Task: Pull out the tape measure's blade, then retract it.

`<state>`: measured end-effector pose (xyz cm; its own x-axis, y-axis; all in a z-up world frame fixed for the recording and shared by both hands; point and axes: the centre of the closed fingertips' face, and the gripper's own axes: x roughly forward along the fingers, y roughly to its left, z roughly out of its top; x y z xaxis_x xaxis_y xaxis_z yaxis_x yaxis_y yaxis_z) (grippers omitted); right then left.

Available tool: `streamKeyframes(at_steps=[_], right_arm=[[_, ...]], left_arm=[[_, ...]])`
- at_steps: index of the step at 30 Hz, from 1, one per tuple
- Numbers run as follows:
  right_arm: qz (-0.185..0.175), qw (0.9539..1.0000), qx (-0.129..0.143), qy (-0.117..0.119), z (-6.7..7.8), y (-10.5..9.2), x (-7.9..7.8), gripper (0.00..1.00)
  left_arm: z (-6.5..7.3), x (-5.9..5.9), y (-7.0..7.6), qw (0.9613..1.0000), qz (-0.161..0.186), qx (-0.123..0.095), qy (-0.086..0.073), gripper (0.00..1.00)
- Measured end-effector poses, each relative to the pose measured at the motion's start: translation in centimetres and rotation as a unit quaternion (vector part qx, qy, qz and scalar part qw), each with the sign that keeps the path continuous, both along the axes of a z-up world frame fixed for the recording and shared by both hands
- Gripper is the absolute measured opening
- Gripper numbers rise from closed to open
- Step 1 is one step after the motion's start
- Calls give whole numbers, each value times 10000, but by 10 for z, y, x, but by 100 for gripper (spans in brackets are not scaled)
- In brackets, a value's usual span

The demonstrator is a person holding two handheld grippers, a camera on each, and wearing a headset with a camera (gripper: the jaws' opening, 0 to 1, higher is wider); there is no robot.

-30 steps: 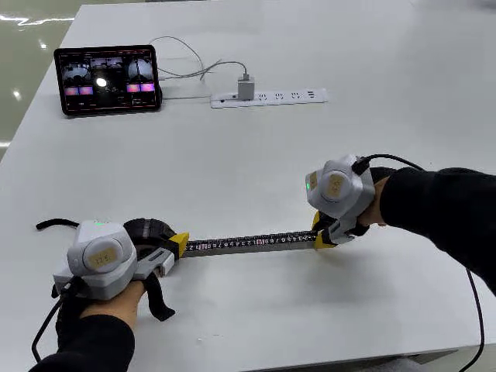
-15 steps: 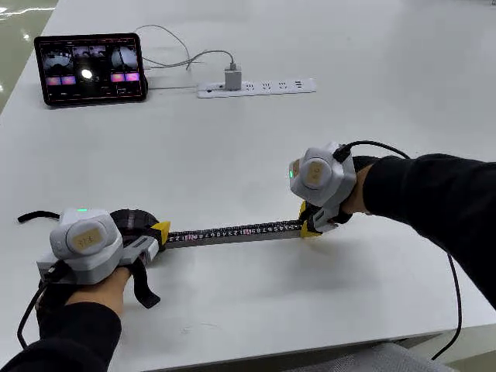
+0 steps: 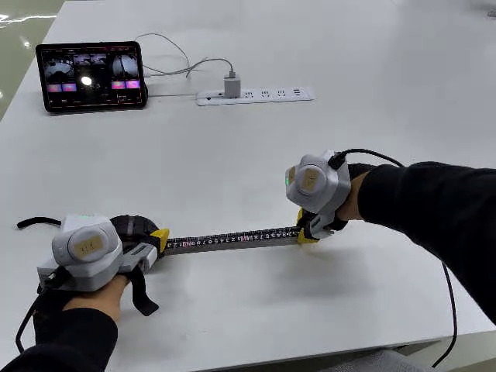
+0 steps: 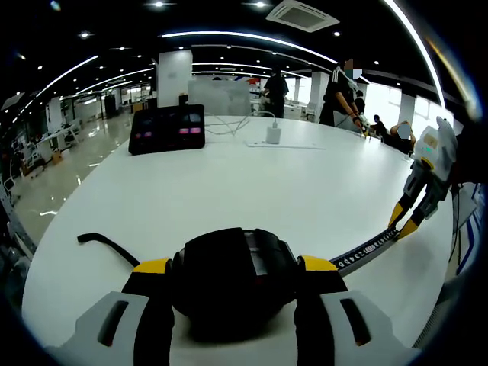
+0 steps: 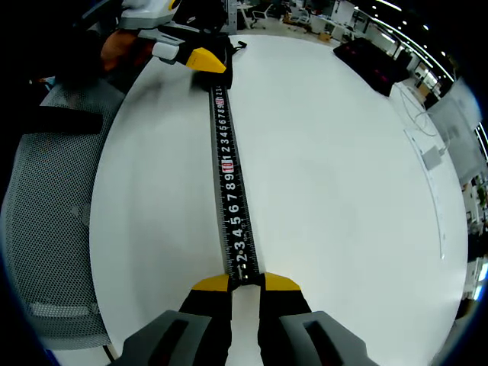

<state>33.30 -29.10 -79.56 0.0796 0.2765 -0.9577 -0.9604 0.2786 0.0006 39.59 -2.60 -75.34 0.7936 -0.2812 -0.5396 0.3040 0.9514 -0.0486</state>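
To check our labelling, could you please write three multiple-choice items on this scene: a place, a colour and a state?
1. Where is the tablet? A. far left on the table, beside the power strip B. at its near right edge C. on the floor
2. What colour are the right gripper's fingertips? A. red B. yellow C. blue
3. How is the blade? A. fully wound in B. snapped off C. pulled out
Answers: 1 A: it stands left of the strip. 2 B: yellow tips pinch the blade's end. 3 C: the blade runs from the case in the left gripper to the right gripper.
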Motion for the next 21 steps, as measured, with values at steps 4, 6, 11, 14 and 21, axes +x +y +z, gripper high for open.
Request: streamKeyframes(at_steps=[4, 6, 11, 14, 21], right_arm=[[-50, 10000, -49, 6, -1, 1, 0, 9], [-83, 10000, -8, 28, 0, 1, 1, 9], [-63, 9999, 44, 64, -1, 3, 2, 8], [-56, 10000, -1, 54, -1, 5, 1, 9], [-98, 9999, -64, 41, -1, 7, 2, 9]], left_arm=[[-1, 0, 1, 10000, -2, 3, 4, 59], [-1, 0, 1, 10000, 1, 4, 23, 59], [-1, 0, 1, 10000, -2, 2, 53, 59], [-2, 0, 2, 10000, 0, 4, 62, 59], [-2, 0, 2, 10000, 2, 5, 74, 59]])
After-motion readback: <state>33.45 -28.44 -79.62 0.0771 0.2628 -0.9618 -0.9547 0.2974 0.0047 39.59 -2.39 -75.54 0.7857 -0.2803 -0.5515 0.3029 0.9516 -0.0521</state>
